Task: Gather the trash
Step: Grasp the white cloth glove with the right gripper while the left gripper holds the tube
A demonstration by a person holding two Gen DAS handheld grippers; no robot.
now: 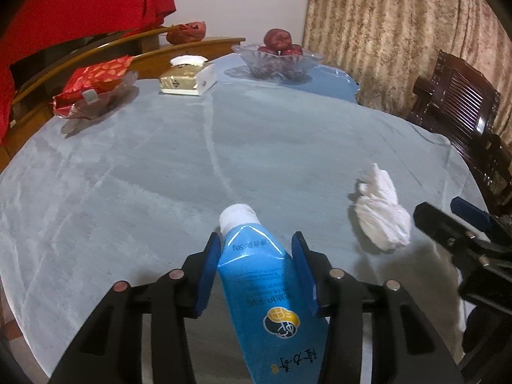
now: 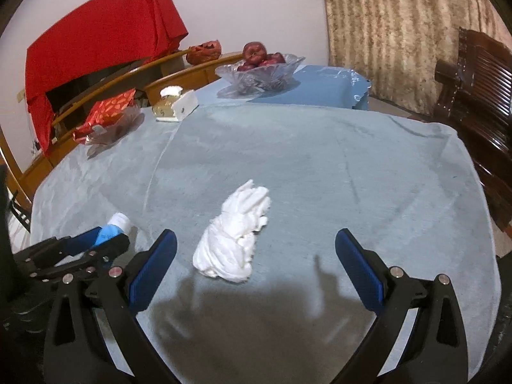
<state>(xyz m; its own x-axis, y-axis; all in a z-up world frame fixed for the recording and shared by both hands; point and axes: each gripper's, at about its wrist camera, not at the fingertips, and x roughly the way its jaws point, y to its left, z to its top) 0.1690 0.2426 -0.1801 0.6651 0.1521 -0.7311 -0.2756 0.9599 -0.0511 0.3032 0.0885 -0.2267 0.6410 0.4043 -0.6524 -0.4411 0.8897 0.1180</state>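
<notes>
Left claw point(image 1: 256, 249) is pinching the blue tube point(image 1: 265, 288); right claw point(image 2: 256, 246), spread wide, is hovering by the crumpled tissue point(image 2: 233, 240) lying on the table point(image 2: 352, 176), just ahead between its fingers, long axis pointing away.

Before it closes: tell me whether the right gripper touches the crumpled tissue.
Apart. The right wrist view shows bare cloth between the open right gripper and the tissue.
</notes>
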